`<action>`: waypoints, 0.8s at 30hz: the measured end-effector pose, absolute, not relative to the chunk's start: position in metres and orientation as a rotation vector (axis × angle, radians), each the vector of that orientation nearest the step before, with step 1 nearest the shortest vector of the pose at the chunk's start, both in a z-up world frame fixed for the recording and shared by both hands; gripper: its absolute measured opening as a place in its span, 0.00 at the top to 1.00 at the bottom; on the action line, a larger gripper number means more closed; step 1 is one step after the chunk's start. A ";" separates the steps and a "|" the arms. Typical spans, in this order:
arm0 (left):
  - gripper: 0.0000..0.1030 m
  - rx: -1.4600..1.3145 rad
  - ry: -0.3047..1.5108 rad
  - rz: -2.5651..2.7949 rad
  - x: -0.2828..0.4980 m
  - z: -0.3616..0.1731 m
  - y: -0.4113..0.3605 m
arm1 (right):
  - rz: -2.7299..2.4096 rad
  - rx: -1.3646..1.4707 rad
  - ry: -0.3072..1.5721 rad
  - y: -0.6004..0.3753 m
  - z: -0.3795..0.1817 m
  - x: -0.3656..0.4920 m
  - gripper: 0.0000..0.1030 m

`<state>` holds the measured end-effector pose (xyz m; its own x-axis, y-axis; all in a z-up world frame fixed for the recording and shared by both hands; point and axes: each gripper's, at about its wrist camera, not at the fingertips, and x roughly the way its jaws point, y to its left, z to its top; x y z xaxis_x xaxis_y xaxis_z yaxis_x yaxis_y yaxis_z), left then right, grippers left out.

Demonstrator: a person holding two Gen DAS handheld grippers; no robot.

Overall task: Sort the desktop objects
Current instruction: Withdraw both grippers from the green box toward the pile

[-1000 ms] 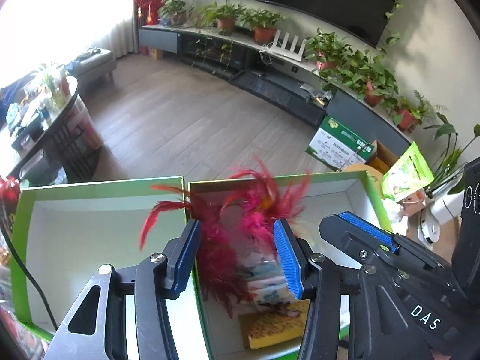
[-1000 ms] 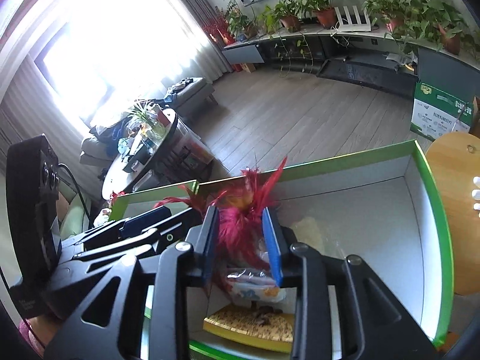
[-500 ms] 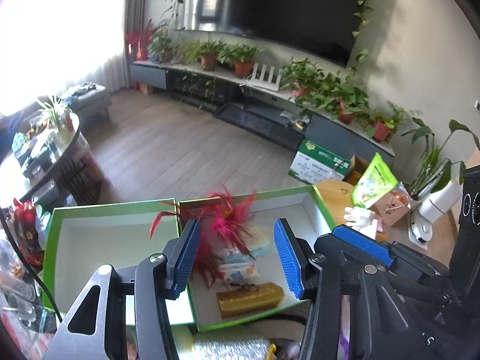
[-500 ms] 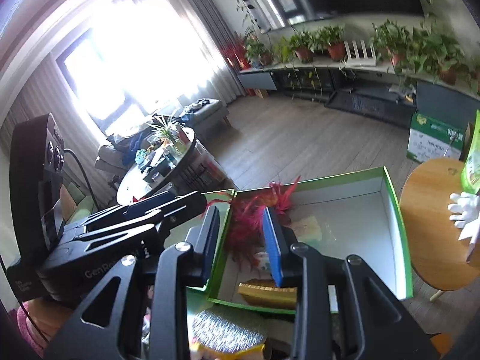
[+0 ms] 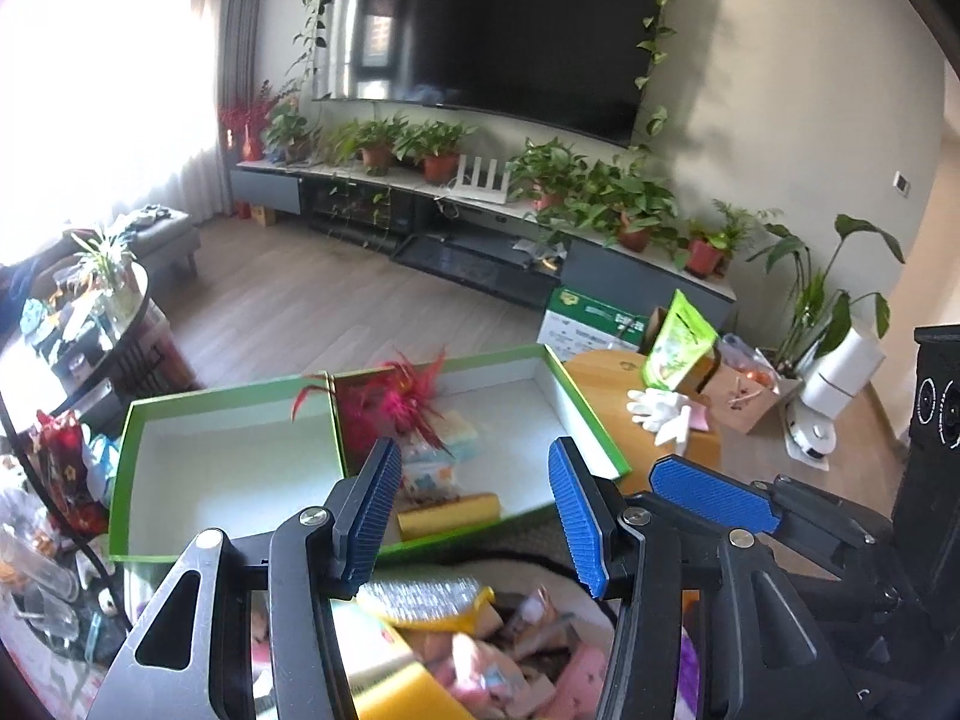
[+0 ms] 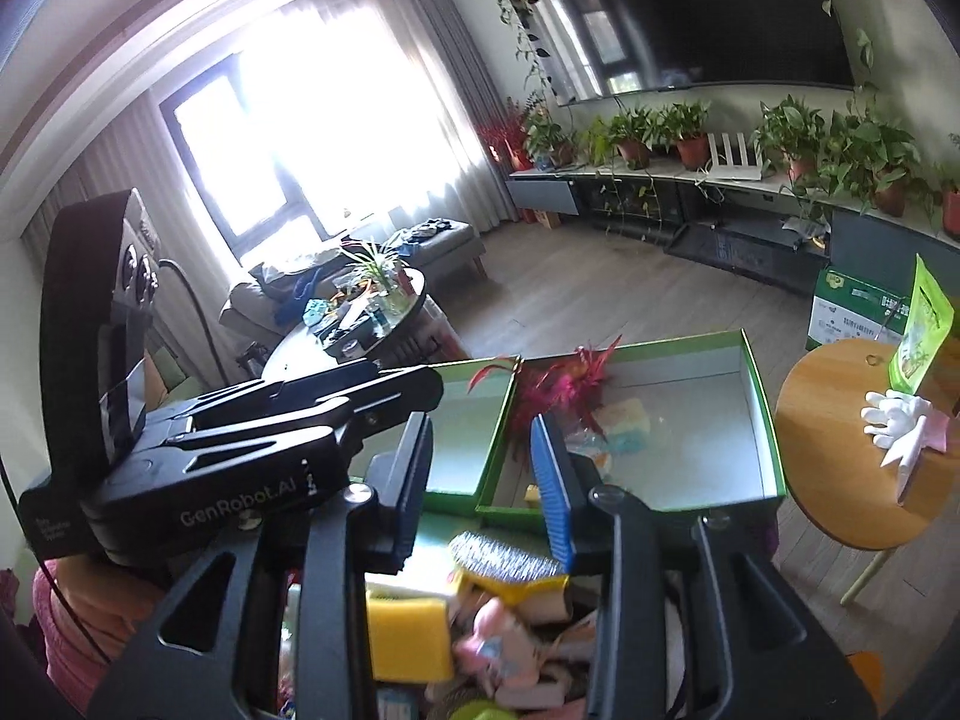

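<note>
Showing: both grippers raised above a heap of mixed objects, two green-rimmed boxes beyond.
Left gripper (image 5: 474, 516): jaws spread wide, nothing between the blue pads; lower centre of the left wrist view, poised over the heap, probably to choose the next item.
Right gripper (image 6: 483, 486): jaws parted to a narrower gap, also holding nothing; lower centre of the right wrist view.
Heap of objects (image 5: 456, 648): bottom centre; yellow sponges, a silvery scourer (image 6: 507, 555) and pink packets lie jumbled, blurred in places, awaiting sorting.
Right box (image 5: 591, 420): centre of frame; holds the red feather toy (image 5: 396, 405), leaning at its upper left corner, a small printed packet (image 5: 429, 471) and a yellow block (image 5: 450, 513), seemingly grouped as one category.
Left box (image 5: 129, 462): left of centre, touching the right box; interior appears bare, likely reserved for another category.
Change from earlier frames: one second ago both grippers flanked the feather toy low over the box; now they have withdrawn up and back, the toy lies released, and the heap has entered view.
</note>
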<state>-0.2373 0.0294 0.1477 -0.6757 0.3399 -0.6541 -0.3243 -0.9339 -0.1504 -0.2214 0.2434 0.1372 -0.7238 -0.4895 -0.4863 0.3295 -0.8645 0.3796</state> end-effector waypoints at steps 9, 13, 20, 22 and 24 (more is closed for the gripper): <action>0.50 -0.897 0.026 2.583 -0.173 0.143 0.031 | -2.523 0.780 -0.328 0.243 0.129 -0.157 0.62; 0.50 -0.871 0.037 2.558 -0.148 0.129 0.034 | -2.529 0.766 -0.301 0.244 0.119 -0.127 0.61; 0.50 -0.867 0.072 2.505 -0.112 0.101 0.039 | -2.559 0.790 -0.222 0.245 0.091 -0.084 0.61; 0.50 -0.860 0.078 2.491 -0.102 0.093 0.040 | -2.564 0.794 -0.219 0.246 0.084 -0.074 0.61; 0.50 -0.863 0.087 2.480 -0.093 0.085 0.042 | -2.564 0.797 -0.224 0.247 0.075 -0.065 0.61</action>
